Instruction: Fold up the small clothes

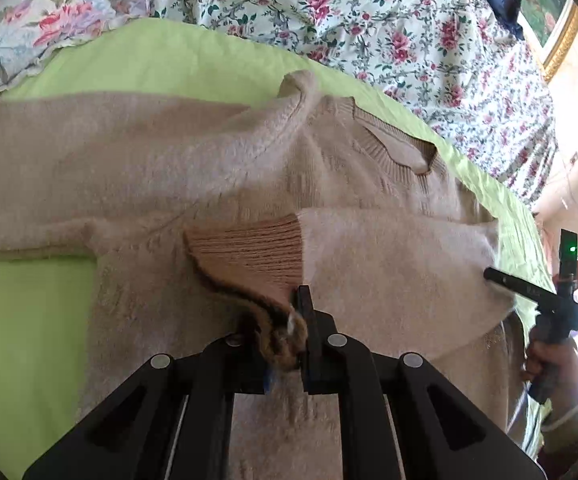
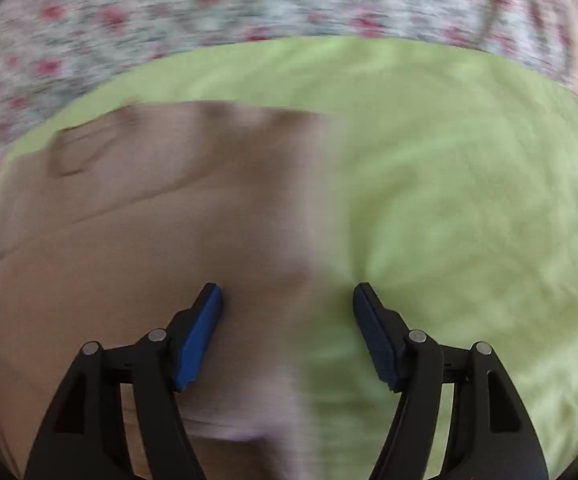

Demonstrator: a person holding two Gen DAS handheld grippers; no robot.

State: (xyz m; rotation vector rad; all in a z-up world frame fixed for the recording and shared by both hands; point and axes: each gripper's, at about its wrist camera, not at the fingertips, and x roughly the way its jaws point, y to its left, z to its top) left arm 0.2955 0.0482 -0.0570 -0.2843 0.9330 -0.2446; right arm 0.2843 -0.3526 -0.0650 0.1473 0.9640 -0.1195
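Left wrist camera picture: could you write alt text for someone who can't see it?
A black left gripper is shut on the ribbed cuff of a beige knit sweater spread on a lime-green sheet. At the right edge, a hand holds the right gripper by the sweater's side. A floral bedspread lies behind.

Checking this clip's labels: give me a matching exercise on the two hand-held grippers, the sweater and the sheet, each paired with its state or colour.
Column one:
1. left hand-held gripper
2. right hand-held gripper
3. sweater
4. sheet

Column two:
A. light green
B. open, nothing held
C. beige, one sleeve folded across the body
D. shut on the sleeve cuff

Pairs: 1-D, 2-B, 3-C, 4-A
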